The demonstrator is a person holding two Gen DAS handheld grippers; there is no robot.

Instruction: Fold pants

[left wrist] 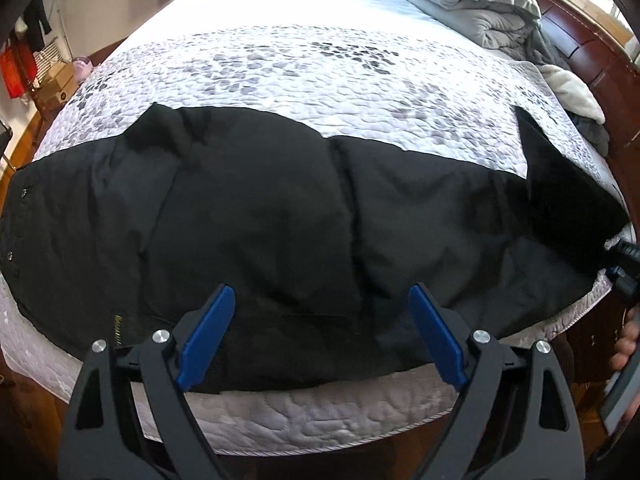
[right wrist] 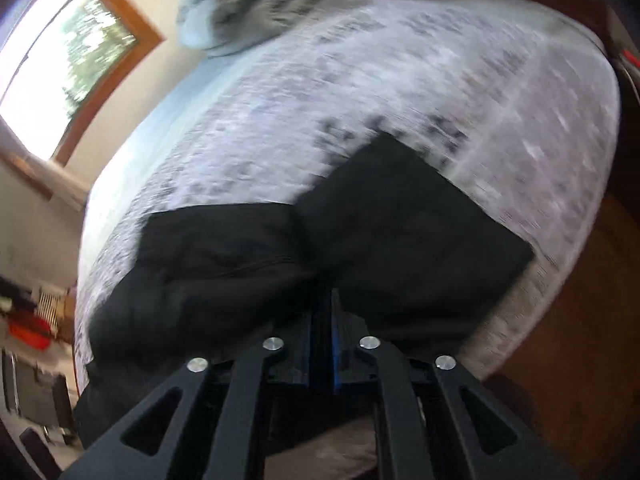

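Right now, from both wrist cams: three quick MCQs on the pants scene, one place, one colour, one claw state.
1. Where do the pants lie?
A. on the floor
B. across the bed's near edge
C. on the pillows

2. What colour are the claw pads?
A. red
B. green
C. blue

3. How does the left claw stand?
A. open, nothing gripped
B. shut on the pants
C. shut on a pillow

Key: B, black cloth spreads over the quilt near its front edge; C, blue pads show; A, the pads stand wide apart above the cloth.
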